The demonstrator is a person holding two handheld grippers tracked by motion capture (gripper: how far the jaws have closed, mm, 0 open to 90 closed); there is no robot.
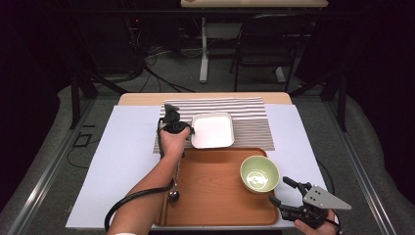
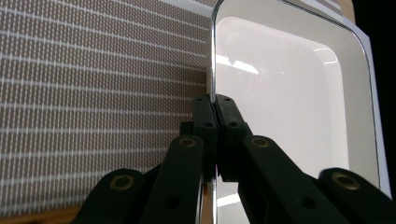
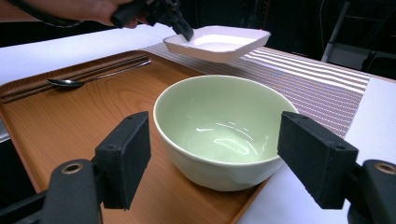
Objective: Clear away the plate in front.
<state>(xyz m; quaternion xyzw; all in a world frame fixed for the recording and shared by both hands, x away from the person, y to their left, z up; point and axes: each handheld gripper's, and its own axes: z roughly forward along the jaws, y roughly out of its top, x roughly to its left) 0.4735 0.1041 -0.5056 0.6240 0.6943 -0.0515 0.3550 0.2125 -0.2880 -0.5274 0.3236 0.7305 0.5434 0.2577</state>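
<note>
A white square dish (image 1: 212, 130) hangs tilted a little above the striped placemat (image 1: 250, 122), over the mat's left part. My left gripper (image 1: 191, 131) is shut on the dish's left rim. In the left gripper view the two jaws (image 2: 215, 105) pinch the thin edge of the dish (image 2: 280, 93) over the placemat (image 2: 93, 93). The right gripper view also shows the lifted dish (image 3: 219, 42) in the left gripper (image 3: 187, 33). My right gripper (image 1: 280, 190) stands open just right of a pale green bowl (image 1: 260, 174) on the wooden tray (image 1: 210, 196). The empty bowl (image 3: 219, 126) sits beyond its jaws (image 3: 217, 149), untouched.
A spoon (image 1: 173, 195) and chopsticks lie along the tray's left side, under my left forearm. White sheets cover the table on both sides of the placemat. A chair and a desk stand behind the table.
</note>
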